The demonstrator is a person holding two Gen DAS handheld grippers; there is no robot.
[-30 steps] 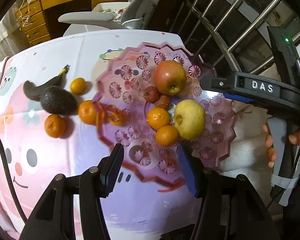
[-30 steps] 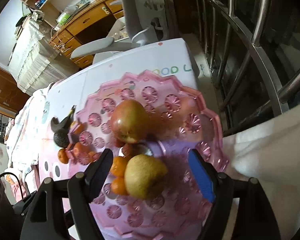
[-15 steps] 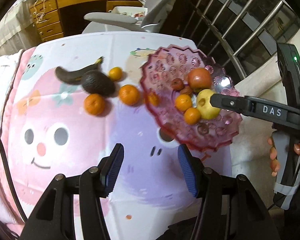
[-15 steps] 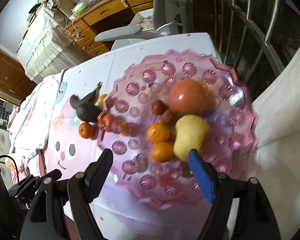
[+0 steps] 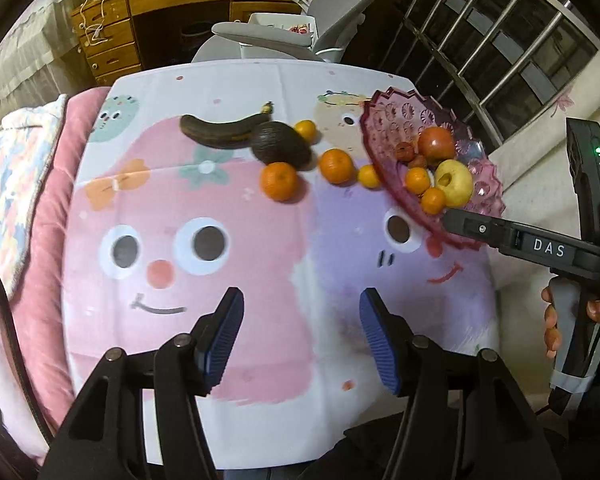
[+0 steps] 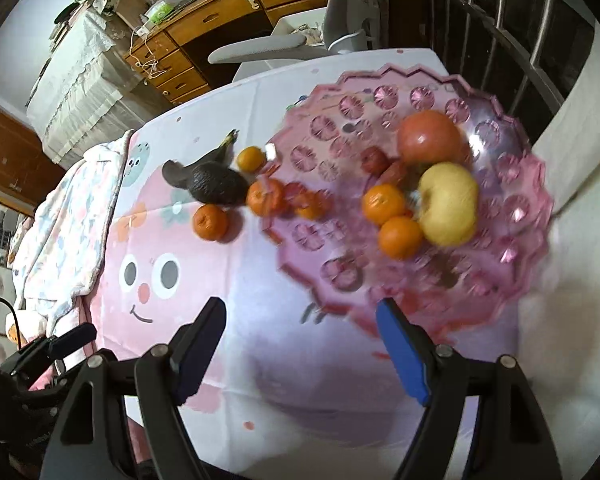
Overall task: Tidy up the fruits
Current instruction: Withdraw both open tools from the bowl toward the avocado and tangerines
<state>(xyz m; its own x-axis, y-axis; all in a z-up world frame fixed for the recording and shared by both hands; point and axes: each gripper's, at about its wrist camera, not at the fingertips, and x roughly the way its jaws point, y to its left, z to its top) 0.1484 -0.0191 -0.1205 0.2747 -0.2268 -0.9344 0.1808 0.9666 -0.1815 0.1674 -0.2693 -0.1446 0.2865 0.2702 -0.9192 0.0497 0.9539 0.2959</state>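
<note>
The left gripper (image 5: 302,334), jaws opening, and the right gripper (image 6: 300,346), parted wide, hold nothing. The pink bowl (image 5: 384,152) sits at two o'clock, loose oranges (image 5: 279,181) just beside it, seemingly awaiting collection.

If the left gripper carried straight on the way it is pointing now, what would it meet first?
Most likely the bare tablecloth. The left gripper, its jaws opening with nothing between them, points steeply down at the printed cloth. The oranges and the pink bowl lie well beyond that line, though depth is hard to judge.
</note>
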